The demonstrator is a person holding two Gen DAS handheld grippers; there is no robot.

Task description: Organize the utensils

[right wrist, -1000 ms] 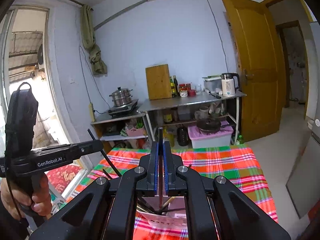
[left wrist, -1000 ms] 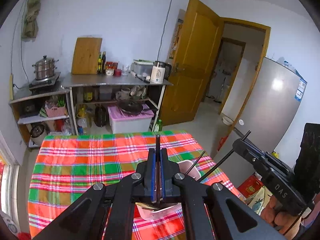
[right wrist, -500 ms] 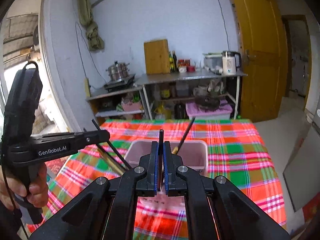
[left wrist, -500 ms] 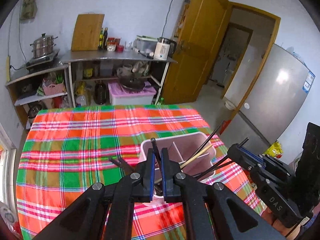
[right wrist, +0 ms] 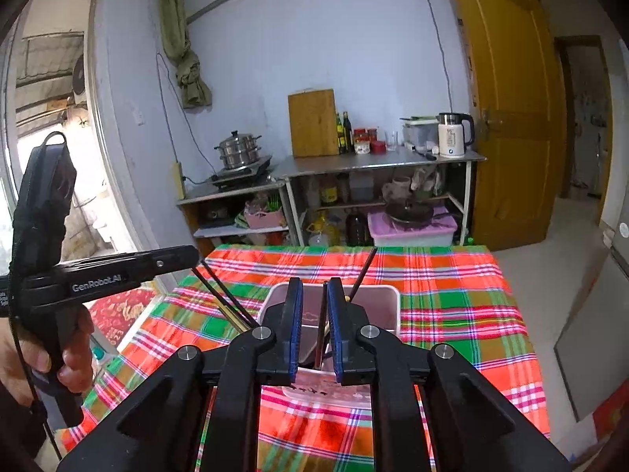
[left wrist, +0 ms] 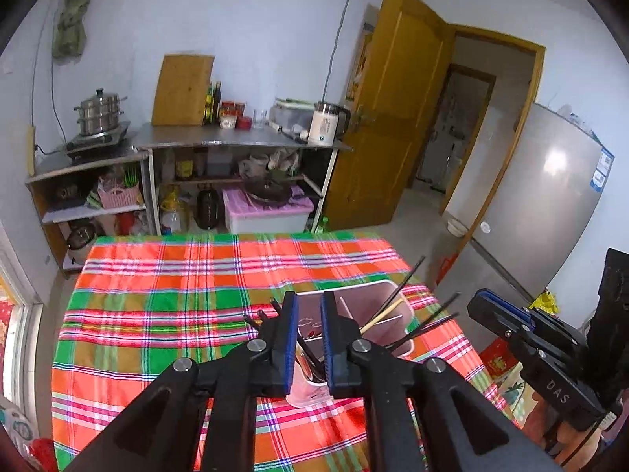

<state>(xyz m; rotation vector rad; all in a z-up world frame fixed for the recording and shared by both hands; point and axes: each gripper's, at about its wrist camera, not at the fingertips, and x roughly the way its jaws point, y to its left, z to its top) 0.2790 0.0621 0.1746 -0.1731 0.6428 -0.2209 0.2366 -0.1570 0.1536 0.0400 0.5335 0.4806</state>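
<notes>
A pink divided utensil holder (left wrist: 387, 295) stands on the plaid tablecloth (left wrist: 177, 275). Several dark chopsticks (left wrist: 430, 316) and a light wooden one (left wrist: 379, 316) lean out of it. My left gripper (left wrist: 309, 303) hovers over the holder's near end, its jaws opening. A dark chopstick (left wrist: 304, 352) stands loose between the jaws, inside the holder. My right gripper (right wrist: 315, 287) is over the holder (right wrist: 387, 310) too, jaws opening. A reddish-brown chopstick (right wrist: 322, 326) stands free between its pads, with its lower end in the holder.
A hand (right wrist: 74, 358) holds the left gripper's handle at the left edge of the right wrist view. Beyond the table are steel shelves (left wrist: 243, 143) with a kettle, pots and bottles. A wooden door (left wrist: 393, 118) and a grey fridge (left wrist: 550, 204) are on the right.
Both grippers came down over the holder with a chopstick pinched in each. Their jaws have now parted, and the two chopsticks stand loose in the holder.
</notes>
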